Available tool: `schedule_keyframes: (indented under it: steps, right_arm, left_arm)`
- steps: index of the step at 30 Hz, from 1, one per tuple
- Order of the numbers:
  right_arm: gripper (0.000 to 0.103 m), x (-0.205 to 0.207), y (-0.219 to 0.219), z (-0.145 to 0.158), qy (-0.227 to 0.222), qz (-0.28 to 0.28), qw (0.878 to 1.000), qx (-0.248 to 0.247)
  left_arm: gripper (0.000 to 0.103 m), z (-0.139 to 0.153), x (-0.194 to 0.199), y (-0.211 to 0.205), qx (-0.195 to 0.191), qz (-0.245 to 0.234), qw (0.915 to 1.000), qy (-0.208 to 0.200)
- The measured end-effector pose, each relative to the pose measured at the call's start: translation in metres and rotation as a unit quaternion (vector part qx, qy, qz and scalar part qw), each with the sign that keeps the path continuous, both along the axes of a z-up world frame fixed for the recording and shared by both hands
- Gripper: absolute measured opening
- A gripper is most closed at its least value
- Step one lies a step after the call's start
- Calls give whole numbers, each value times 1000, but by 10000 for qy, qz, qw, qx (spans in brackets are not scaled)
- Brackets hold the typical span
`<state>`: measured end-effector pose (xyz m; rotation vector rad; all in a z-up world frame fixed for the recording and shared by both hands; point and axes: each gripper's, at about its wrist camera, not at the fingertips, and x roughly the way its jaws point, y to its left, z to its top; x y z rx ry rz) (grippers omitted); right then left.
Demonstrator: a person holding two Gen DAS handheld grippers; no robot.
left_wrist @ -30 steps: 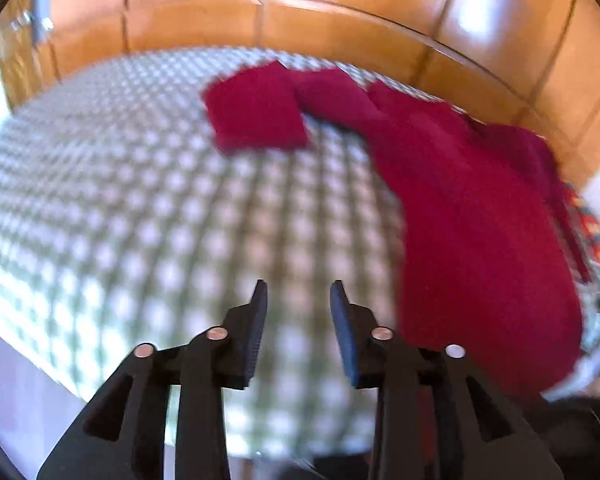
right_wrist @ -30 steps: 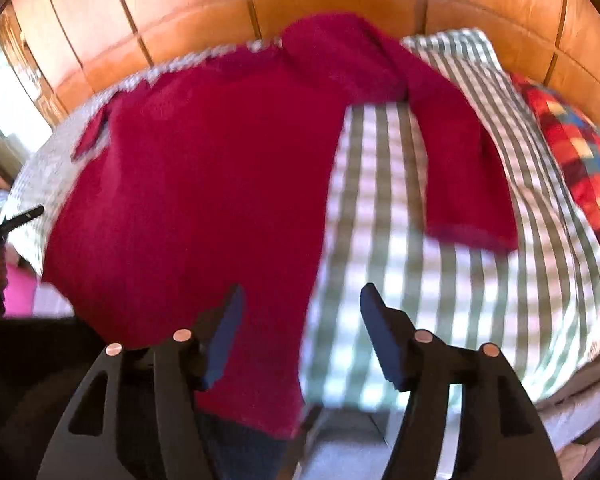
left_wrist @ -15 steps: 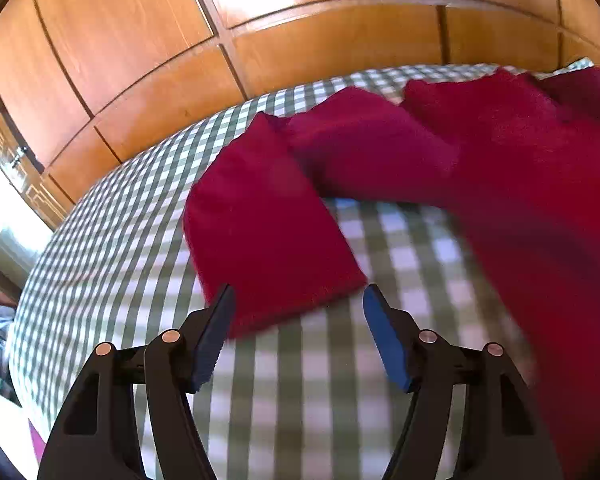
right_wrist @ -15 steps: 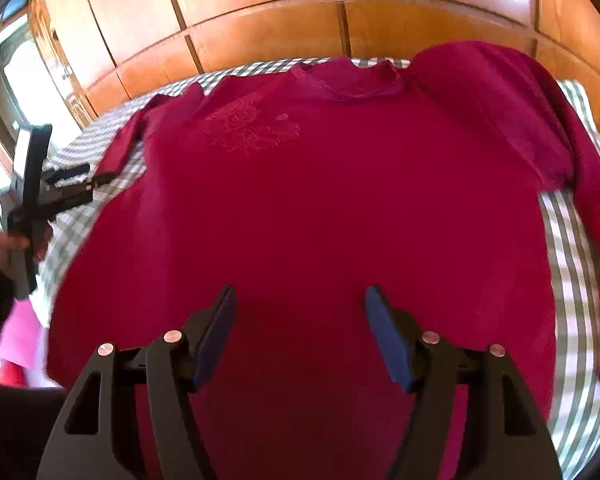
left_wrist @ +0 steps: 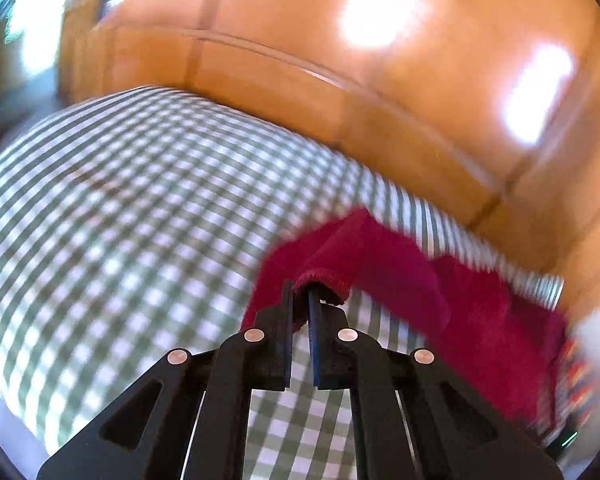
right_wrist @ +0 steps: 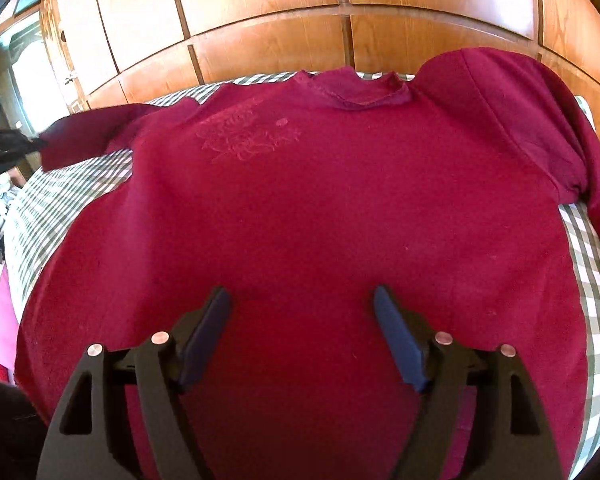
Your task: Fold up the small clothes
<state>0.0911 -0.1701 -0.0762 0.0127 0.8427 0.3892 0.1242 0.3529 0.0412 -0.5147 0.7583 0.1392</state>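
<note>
Red sweater cuff between left tool tips.

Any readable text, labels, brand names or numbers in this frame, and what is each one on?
No text can be read in either view.
Red sweater: a faint tone-on-tone design on the chest; too faint to tell whether it holds any letters.
Left claw, shut on the sleeve cuff: no markings.
Right claw, open: no markings.
Checked bedspread and wooden panels: no writing.

Green-checked bed; dark red sweatshirt spread flat across it.
</note>
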Motion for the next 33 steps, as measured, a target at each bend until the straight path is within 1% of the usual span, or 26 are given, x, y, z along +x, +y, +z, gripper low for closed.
schedule_keyframes:
  steps: [1, 3, 7, 10, 12, 13, 14, 17, 19, 20, 22, 24, 26, 27, 28, 30, 32, 33]
  right_arm:
    - [76, 0, 0, 0, -4, -3, 10000, 6]
    - [76, 0, 1, 0, -13, -13, 10000, -1]
    - [76, -2, 0, 0, -25, -18, 10000, -23]
    - [76, -3, 0, 0, -37, -21, 10000, -41]
    - [76, -3, 2, -1, -50, -27, 10000, -64]
    - [76, -4, 2, -1, -53, -28, 10000, -79]
    - [76, -4, 2, -1, -52, -29, 9999, -89]
    - [77, -3, 2, -1, -57, -32, 9999, -95]
    - [78, -3, 2, -1, -60, -34, 9999, -126]
    - [78, -2, 2, -1, -61, -33, 9999, -144]
    - [79, -1, 3, -1, -60, -37, 9999, -154]
    - [79, -1, 2, -1, -70, -42, 9999, -139]
    - [80, -1, 3, -2, -77, -47, 9999, -140]
    - [80, -1, 3, -2, -79, -50, 9999, -137]
    - [80, -1, 3, -2, -79, -52, 9999, -133]
    - [80, -1, 2, -1, -53, -55, 9999, -131]
    - [79, -1, 1, 3, 30, -36, 9999, -123]
    - [76, -1, -4, 7, 103, -58, 9999, -83]
  left_arm:
    - [5, 7, -2, 12, -148, 189, 9997, -17]
    - [5, 23, -3, 37, -279, 607, 9978, 17]
    - [5, 34, 17, 78, -180, 1188, 9920, 393]
    - [5, 27, 33, 96, 61, 1454, 9868, 710]
    - [5, 11, 45, 105, 145, 1599, 9827, 921]
    - [5, 0, 51, 108, 322, 1642, 9798, 1091]
    - [5, -17, 58, 112, 446, 1729, 9748, 1335]
    - [5, -57, 66, 123, 512, 1874, 9646, 1785]
    - [6, -80, 69, 128, 458, 1914, 9598, 2001]
    - [6, -88, 70, 130, 606, 1979, 9547, 2140]
    - [6, -100, 63, 139, 885, 2259, 9407, 2369]
    - [6, -102, 51, 151, 873, 2476, 9355, 2364]
    - [6, -93, 38, 156, 892, 2777, 9281, 2315]
    - [6, -84, 30, 154, 867, 2820, 9317, 2120]
    - [6, -77, 26, 147, 893, 2694, 9390, 1942]
    - [6, -63, 22, 125, 1111, 2435, 9482, 1711]
    - [6, -51, 19, 93, 1010, 1975, 9662, 1315]
    - [6, -46, 18, 70, 962, 1620, 9758, 1111]
